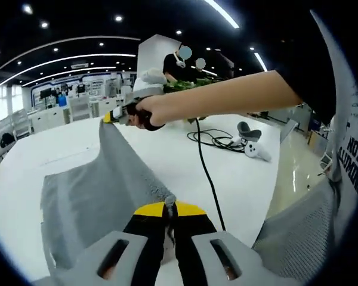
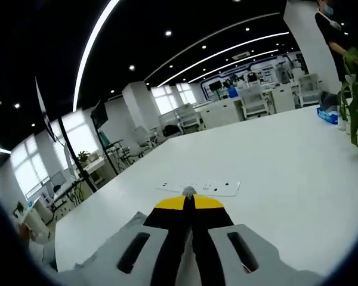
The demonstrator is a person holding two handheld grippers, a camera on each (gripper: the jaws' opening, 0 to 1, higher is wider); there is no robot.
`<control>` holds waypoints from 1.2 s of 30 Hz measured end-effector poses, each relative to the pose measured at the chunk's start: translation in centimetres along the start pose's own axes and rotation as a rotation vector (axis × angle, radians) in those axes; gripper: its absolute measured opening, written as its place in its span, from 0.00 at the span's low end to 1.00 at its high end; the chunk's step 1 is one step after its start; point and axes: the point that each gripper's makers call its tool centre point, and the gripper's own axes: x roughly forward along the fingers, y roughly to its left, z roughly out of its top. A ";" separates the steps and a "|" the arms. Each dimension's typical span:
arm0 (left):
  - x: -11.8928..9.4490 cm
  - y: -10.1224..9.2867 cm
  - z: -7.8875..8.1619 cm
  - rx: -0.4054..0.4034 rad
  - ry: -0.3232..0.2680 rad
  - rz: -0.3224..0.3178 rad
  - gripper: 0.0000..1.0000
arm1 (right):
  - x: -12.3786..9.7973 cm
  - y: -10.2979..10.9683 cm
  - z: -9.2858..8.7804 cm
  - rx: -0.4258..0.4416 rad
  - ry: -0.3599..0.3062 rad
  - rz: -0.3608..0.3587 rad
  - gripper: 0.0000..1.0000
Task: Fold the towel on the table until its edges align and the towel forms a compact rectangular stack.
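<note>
A grey towel [image 1: 89,196] lies partly on the white table [image 1: 167,149], with one long edge lifted and stretched between both grippers. In the left gripper view my left gripper [image 1: 170,207] is shut on the near corner, a tuft of cloth showing above its yellow tips. A hand holds my right gripper [image 1: 109,118] at the far corner, shut on the cloth there. In the right gripper view the right gripper [image 2: 189,201] pinches a small grey bit of towel [image 2: 189,192] over the bare table [image 2: 274,173].
A black cable [image 1: 204,161] runs across the table toward a white controller [image 1: 256,149]. A grey mesh chair [image 1: 304,232] stands at the table's right edge. A white power strip [image 2: 200,189] lies ahead of the right gripper; potted plants [image 2: 353,101] stand far right.
</note>
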 end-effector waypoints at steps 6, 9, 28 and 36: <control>-2.6 2.8 0.0 -0.058 -0.042 0.089 0.04 | 1.0 2.1 0.5 -0.007 -0.006 0.026 0.00; -3.9 4.5 -0.2 -0.088 -0.049 0.130 0.04 | 1.7 3.6 0.7 -0.011 -0.009 0.047 0.00; -7.8 9.5 -3.4 -0.161 0.003 0.240 0.04 | 7.4 10.8 0.0 -0.156 -0.004 0.136 0.00; -8.8 11.9 -5.5 -0.265 0.009 0.210 0.04 | 9.3 10.9 -2.3 -0.121 0.015 0.126 0.00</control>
